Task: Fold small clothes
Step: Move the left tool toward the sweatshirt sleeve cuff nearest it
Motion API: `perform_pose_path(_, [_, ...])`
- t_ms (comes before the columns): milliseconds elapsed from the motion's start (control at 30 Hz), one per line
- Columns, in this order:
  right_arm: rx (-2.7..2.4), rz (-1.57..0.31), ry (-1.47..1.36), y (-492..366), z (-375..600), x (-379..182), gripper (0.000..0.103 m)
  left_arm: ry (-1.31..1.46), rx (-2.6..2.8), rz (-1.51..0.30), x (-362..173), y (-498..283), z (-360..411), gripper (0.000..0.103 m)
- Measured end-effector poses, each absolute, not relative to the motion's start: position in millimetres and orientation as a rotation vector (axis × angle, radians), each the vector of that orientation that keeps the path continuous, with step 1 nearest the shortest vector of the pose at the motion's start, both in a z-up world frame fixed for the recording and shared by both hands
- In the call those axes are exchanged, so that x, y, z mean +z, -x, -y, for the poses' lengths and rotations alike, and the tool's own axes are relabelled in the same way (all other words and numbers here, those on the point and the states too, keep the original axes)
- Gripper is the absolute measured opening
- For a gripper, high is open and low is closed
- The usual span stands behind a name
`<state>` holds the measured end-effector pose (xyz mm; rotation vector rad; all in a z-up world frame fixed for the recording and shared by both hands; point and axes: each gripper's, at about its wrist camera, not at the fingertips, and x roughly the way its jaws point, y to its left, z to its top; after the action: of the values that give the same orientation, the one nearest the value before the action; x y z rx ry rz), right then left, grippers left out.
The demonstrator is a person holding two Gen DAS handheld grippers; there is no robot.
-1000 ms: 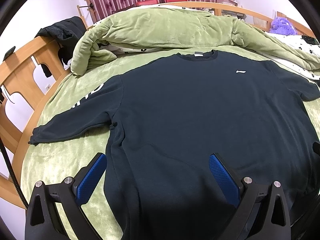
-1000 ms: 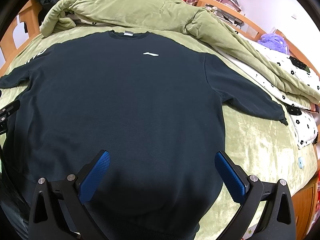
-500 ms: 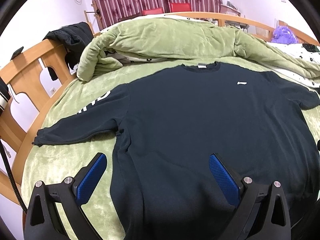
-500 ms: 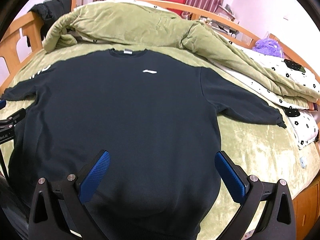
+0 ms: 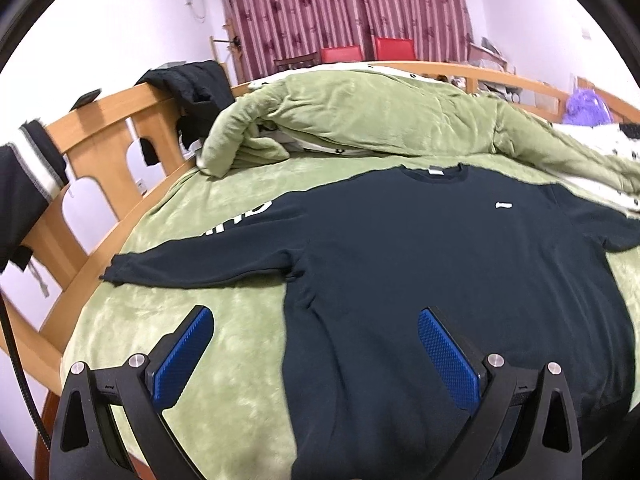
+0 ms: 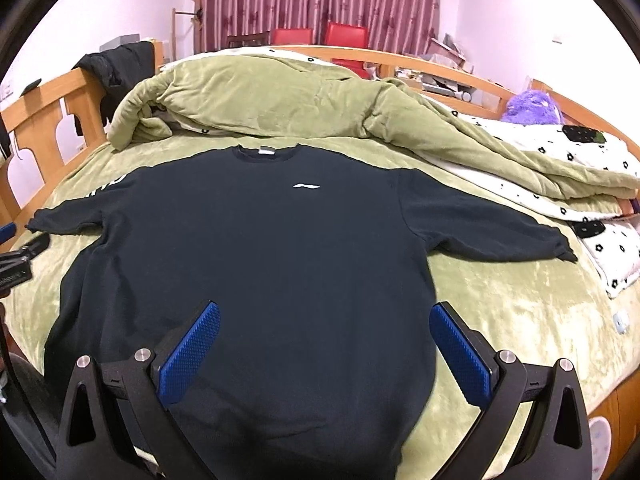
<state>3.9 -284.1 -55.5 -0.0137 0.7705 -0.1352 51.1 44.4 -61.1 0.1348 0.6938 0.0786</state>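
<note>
Both grippers, left (image 5: 316, 344) and right (image 6: 324, 340), hang released and empty above our sweatshirt (image 6: 256, 248), spread flat on the bed (image 6: 520, 312). Soft and floppy, we judge; pinch each sleeve at its cuff.

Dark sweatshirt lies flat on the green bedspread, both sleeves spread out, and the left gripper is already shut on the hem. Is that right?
Not quite. In the left wrist view the left gripper has its jaws wide open, holding nothing, above the sweatshirt. The rest stands: it lies flat on the green bedspread with both sleeves spread, as the right wrist view shows.
</note>
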Motion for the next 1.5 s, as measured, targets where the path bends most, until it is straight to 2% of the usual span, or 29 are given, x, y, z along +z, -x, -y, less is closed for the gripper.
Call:
perform_pose_path(400, [-0.197,-0.594,0.032,20,290,9,0.102,-0.095,0.11,-0.663,-26,-32,-114,0.102])
perform_pose_path(767, [-0.204,-0.562,-0.043,-20,301,37,0.103,-0.041,0.227,-0.654,-18,-53,-192,0.102])
perform_pose_path(1167, [-0.175,-0.662,-0.068,-117,303,-17,0.102,0.121,0.364,-0.753,-90,-94,-282,0.102])
perform_pose_path(1500, [-0.103,-0.761,-0.107,-208,264,-74,0.102,0.245,0.449,-0.807,-150,-149,-354,0.09])
